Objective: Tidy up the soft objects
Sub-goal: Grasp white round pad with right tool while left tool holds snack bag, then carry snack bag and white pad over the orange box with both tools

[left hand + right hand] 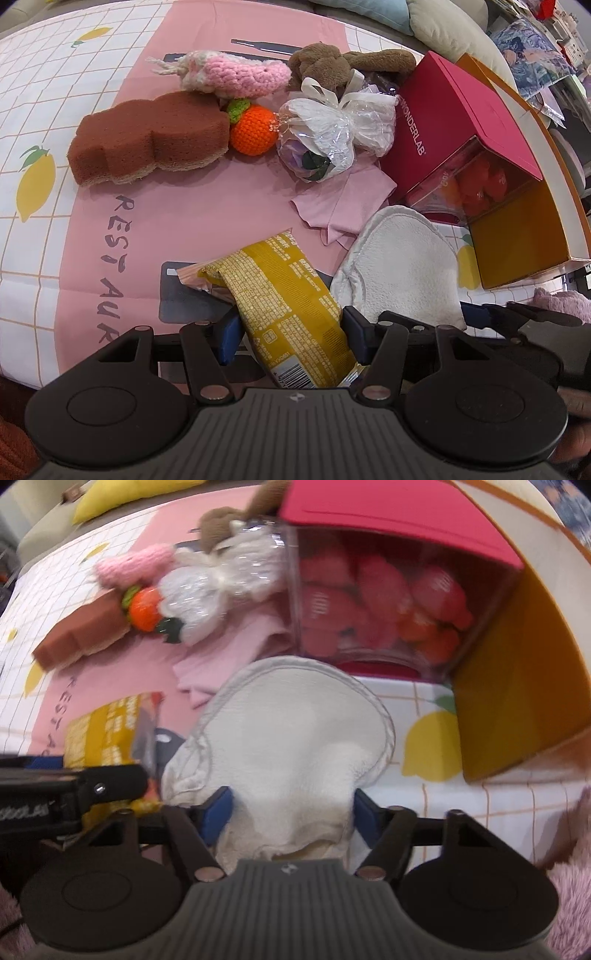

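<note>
Left claw point(288, 339) clamped on the yellow snack packet point(284, 306); right claw point(291, 812) straddles the white cloth point(295, 738) — pad contact unclear — presumably for the orange box point(517, 701).

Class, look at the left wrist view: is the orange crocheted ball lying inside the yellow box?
No. The orange ball lies on the pink mat beside the brown sponge, well apart from the yellow box.

Sponge point(147, 136) left of crocheted orange point(254, 129); wrapped flower point(321, 142) right of orange; plush toy point(325, 68) behind flower; box point(461, 125) far right; towel point(402, 266) before box.
</note>
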### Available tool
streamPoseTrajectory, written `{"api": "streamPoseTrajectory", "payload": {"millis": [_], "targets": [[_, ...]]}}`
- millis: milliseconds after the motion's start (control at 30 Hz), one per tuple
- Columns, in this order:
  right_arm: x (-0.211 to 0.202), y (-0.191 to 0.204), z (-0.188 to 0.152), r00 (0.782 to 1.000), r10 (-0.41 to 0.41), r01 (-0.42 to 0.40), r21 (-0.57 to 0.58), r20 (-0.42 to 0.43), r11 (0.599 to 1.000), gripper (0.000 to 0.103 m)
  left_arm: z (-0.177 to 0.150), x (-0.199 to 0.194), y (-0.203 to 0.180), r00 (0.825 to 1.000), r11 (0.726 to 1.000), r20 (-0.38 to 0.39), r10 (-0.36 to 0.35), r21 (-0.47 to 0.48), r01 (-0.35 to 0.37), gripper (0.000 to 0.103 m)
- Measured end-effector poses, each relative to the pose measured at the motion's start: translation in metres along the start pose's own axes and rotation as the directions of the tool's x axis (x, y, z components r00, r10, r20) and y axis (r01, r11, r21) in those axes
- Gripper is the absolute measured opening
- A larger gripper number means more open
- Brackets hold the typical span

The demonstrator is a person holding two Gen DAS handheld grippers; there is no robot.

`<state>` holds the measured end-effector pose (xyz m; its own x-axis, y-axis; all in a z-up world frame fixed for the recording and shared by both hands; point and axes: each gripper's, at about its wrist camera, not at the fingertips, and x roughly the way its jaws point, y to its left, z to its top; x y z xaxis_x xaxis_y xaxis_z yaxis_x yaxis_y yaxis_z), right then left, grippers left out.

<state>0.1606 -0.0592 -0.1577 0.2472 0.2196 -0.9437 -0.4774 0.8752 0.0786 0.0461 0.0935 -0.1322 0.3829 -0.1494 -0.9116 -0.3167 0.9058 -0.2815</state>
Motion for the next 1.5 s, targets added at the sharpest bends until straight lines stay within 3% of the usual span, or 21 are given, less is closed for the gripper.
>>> {"api": "streamPoseTrajectory", "payload": {"millis": [100, 167, 333, 467, 833, 1100, 1300, 1500], "targets": [[-0.002, 0.014, -0.003, 1.000, 0.016, -0.016, -0.064, 0.008, 0.998, 0.039, 0.000, 0.000, 0.000, 1.000, 1.000, 0.000, 0.000, 0.007, 0.000, 0.065], [-0.002, 0.018, -0.003, 0.999, 0.052, -0.051, -0.083, 0.008, 0.995, 0.018, 0.000, 0.001, 0.000, 1.000, 1.000, 0.001, 0.000, 0.008, 0.000, 0.065], [-0.001, 0.013, -0.002, 0.996, 0.084, -0.083, -0.078, 0.009, 0.994, 0.008, 0.000, 0.001, 0.000, 1.000, 1.000, 0.002, -0.001, 0.007, 0.001, 0.065], [-0.008, 0.006, -0.006, 0.994, 0.108, -0.106, -0.044, 0.035, 0.993, 0.006, -0.001, -0.002, 0.002, 1.000, 1.000, 0.008, -0.011, -0.006, 0.011, 0.065], [-0.077, -0.017, -0.017, 0.973, 0.136, -0.130, -0.046, 0.187, 0.990, 0.006, 0.000, -0.038, 0.002, 0.994, 0.998, 0.095, -0.058, -0.025, 0.061, 0.065], [-0.123, -0.031, -0.013, 0.947, 0.152, -0.144, -0.052, 0.282, 0.988, 0.007, 0.008, -0.074, -0.026, 0.980, 0.993, 0.169, -0.102, 0.072, 0.091, 0.065], [-0.153, -0.048, -0.003, 0.922, 0.119, -0.100, -0.069, 0.368, 0.993, 0.007, 0.024, -0.096, -0.059, 0.966, 0.980, 0.208, -0.155, 0.157, 0.124, 0.065], [-0.178, -0.079, 0.009, 0.898, 0.037, 0.010, -0.103, 0.439, 0.995, 0.007, 0.046, -0.105, -0.096, 0.945, 0.953, 0.224, -0.239, 0.240, 0.184, 0.065]]}}
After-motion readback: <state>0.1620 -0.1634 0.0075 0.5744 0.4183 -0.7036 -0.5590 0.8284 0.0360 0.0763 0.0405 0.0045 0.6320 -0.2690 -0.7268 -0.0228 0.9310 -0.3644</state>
